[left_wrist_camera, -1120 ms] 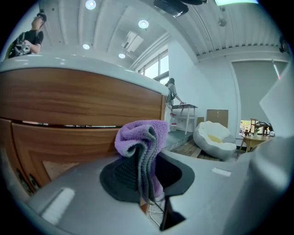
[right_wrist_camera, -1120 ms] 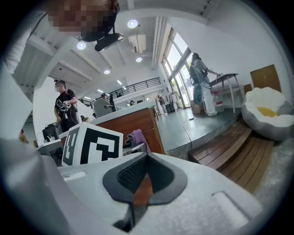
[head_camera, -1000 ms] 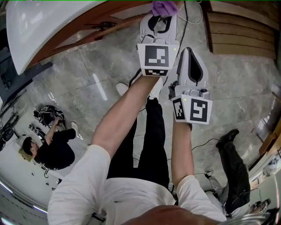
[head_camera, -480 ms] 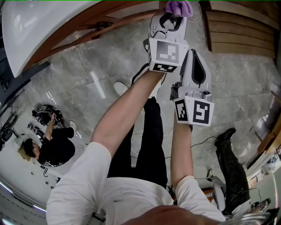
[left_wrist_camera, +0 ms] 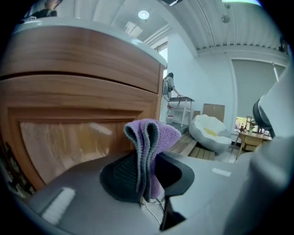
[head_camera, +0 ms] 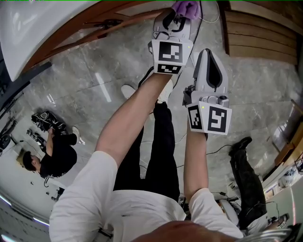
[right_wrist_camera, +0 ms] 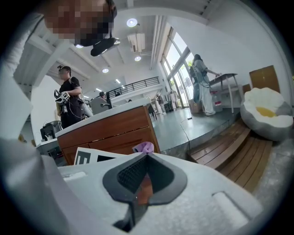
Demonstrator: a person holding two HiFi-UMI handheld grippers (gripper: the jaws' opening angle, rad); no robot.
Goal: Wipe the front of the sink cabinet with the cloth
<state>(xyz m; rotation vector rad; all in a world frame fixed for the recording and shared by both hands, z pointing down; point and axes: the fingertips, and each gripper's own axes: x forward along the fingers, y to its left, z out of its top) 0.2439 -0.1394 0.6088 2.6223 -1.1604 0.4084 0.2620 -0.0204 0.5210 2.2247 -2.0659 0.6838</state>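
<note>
A folded purple cloth (head_camera: 186, 7) is pinched in my left gripper (head_camera: 177, 16), which is shut on it at the top of the head view. The cloth (left_wrist_camera: 149, 142) stands up between the dark pads, right at the wooden sink cabinet front (left_wrist_camera: 69, 124); whether it touches the wood I cannot tell. My right gripper (head_camera: 207, 59) hangs beside and below the left one, over the floor, jaws together with nothing between them (right_wrist_camera: 139, 186). From the right gripper view the cloth (right_wrist_camera: 144, 147) shows past the left gripper's marker cube (right_wrist_camera: 92, 158), before the cabinet (right_wrist_camera: 115, 131).
The white sink basin (head_camera: 42, 28) overhangs the cabinet at upper left. Wooden steps (head_camera: 260, 33) lie to the right. One person crouches on the grey floor (head_camera: 52, 158), another's legs (head_camera: 246, 175) stand at right. A white round seat (left_wrist_camera: 211, 133) sits beyond.
My left gripper carried the cloth rightward along the cabinet front, then came back a little to the left. The right gripper stayed nearly still.
</note>
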